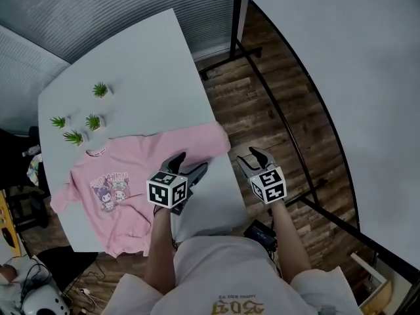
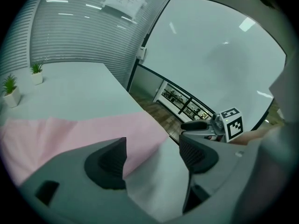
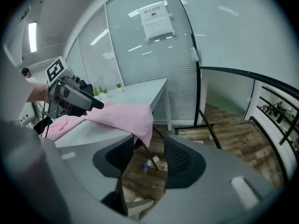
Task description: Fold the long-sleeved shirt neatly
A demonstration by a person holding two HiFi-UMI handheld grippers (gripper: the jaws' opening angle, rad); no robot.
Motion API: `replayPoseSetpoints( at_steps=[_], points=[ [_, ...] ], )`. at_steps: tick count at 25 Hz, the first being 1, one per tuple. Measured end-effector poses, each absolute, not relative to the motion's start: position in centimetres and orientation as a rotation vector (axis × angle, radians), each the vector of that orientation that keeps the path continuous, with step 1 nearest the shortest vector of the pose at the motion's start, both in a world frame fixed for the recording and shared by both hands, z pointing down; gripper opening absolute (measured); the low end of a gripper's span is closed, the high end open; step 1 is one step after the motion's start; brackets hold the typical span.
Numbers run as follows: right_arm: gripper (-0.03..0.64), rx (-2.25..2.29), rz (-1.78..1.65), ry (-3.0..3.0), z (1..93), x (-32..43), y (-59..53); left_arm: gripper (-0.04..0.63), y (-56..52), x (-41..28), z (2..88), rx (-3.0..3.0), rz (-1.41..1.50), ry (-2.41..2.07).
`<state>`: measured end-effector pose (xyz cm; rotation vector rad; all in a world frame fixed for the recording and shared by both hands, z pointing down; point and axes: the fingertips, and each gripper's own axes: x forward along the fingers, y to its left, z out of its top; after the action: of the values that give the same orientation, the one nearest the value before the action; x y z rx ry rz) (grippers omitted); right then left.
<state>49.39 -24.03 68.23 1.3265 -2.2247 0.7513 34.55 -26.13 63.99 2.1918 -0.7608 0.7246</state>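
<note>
One shirt sleeve (image 1: 205,143) below left gripper (image 1: 191,162), jaws apart.

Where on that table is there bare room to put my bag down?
The broad far stretch of the table, beyond the pink shirt and right of the small potted plants, is bare. A smaller bare patch lies at the near right corner, beside the left gripper. The shirt crowds the near left.

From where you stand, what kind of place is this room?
Most likely an office or a lab room. A plain white table carries small potted plants, slatted blinds run behind it, and the floor has a wood pattern.
</note>
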Motion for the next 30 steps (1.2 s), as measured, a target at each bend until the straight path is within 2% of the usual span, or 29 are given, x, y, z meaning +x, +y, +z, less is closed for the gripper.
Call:
replayPoseSetpoints(
  at_steps=[22, 24, 27, 30],
  points=[
    [0.183, 1.049, 0.527, -2.135, 76.1, 45.8, -28.1, 0.346, -26.8, 34.2, 66.8, 2.092, 0.786, -0.707],
    [0.153, 1.052, 0.512, -2.132, 76.0, 45.7, -28.4, 0.345, -26.8, 34.0, 66.8, 2.089, 0.785, -0.709],
    [0.032, 1.076, 0.514, -2.124, 75.5, 46.0, -28.6, 0.345, -27.1, 33.9, 66.6, 2.091, 0.767, -0.711],
    [0.029, 1.136, 0.538, -2.127, 74.4, 46.6, -28.8, 0.347, -27.1, 33.8, 66.4, 2.091, 0.749, -0.714]
  ],
)
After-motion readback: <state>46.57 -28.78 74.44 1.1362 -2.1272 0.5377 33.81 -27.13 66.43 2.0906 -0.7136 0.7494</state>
